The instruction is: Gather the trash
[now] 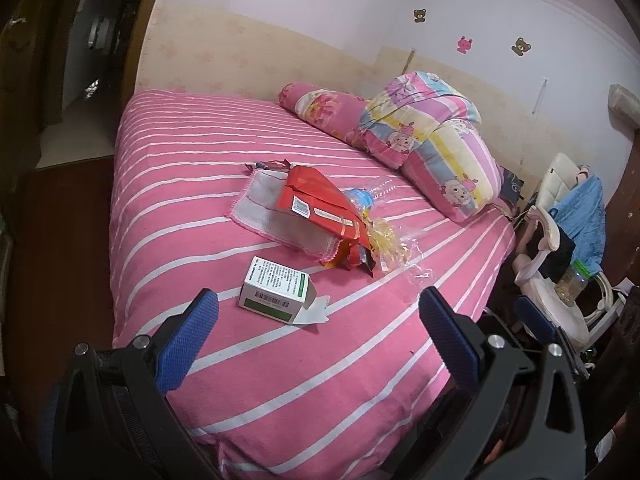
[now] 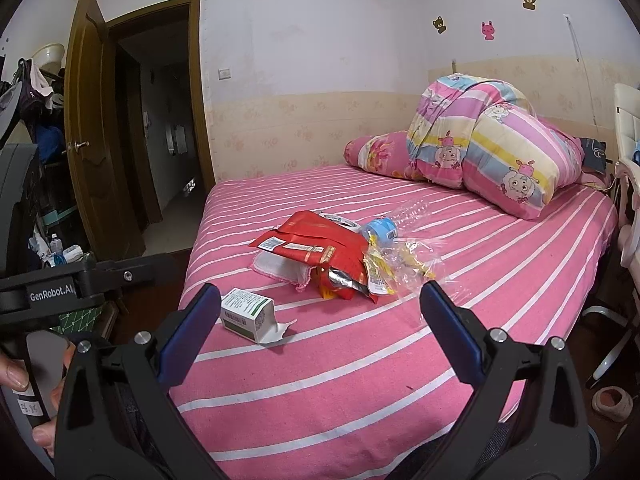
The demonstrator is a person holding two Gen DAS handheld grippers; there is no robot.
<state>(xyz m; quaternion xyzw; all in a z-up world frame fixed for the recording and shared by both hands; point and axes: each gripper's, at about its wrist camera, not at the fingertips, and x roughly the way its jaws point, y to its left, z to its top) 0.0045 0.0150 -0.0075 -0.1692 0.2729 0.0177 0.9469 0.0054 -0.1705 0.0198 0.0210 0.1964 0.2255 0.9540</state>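
Your left gripper (image 1: 318, 306) has its jaws released wide with nothing between them, and your right gripper (image 2: 320, 304) is spread the same way, also empty. Both hang above the near part of the bed (image 1: 280, 380), short of the litter.

Just ahead of the left jaws, nearer the left-hand one, lies the small white-and-green carton (image 1: 274, 290) with its torn end flap splayed on the sheet. In the right view the same carton (image 2: 248, 314) sits just beside the left-hand jaw. Farther ahead, roughly centred between the jaws, is the pile: a red wrapper (image 1: 320, 206) lying over a white cloth with pink edging (image 1: 272, 216), crumpled clear cellophane (image 2: 404, 268) toward the right-hand jaw, and a squashed clear bottle with a blue label (image 2: 382, 230) behind it.

Likely troubles from here: the carton may cave in or skid on the soft sheet if you close on its open end. The cellophane is slippery and thin, so the jaws may pinch bedsheet along with it. Grabbing the red wrapper could drag the cloth beneath it. No bin shows in either view.
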